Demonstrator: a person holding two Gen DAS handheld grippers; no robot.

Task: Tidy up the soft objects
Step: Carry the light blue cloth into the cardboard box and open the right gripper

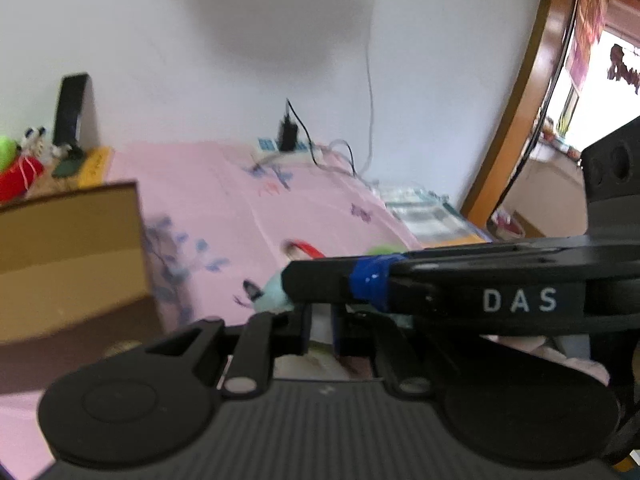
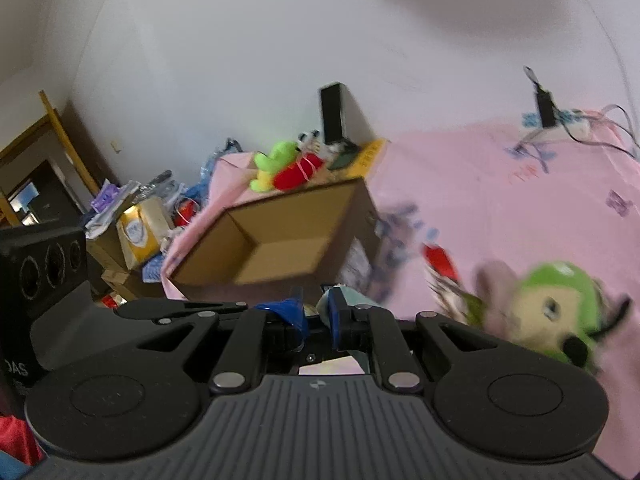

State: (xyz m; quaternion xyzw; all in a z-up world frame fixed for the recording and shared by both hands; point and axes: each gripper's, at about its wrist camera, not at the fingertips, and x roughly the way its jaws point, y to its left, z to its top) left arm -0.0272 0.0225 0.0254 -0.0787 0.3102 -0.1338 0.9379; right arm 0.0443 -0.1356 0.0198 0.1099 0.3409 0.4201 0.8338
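An open cardboard box (image 2: 276, 240) stands on the pink bed sheet (image 2: 500, 184); it also shows at the left of the left wrist view (image 1: 68, 252). My left gripper (image 1: 320, 328) looks shut on a pale teal soft toy (image 1: 272, 300). My right gripper (image 2: 316, 316) is close to shut with the same pale teal toy (image 2: 352, 296) at its right fingertip; the hold is unclear. The right gripper's body (image 1: 480, 288) crosses the left wrist view. A green-hooded plush doll (image 2: 556, 308) lies on the sheet to the right. A green and red plush (image 2: 288, 168) lies behind the box.
A power strip with a plugged charger (image 1: 284, 144) and cables lies by the white wall. A black upright object (image 2: 332, 116) leans on the wall behind the box. Clutter of bags and boxes (image 2: 136, 224) sits off the bed's left side. A red strap (image 1: 306, 248) lies on the sheet.
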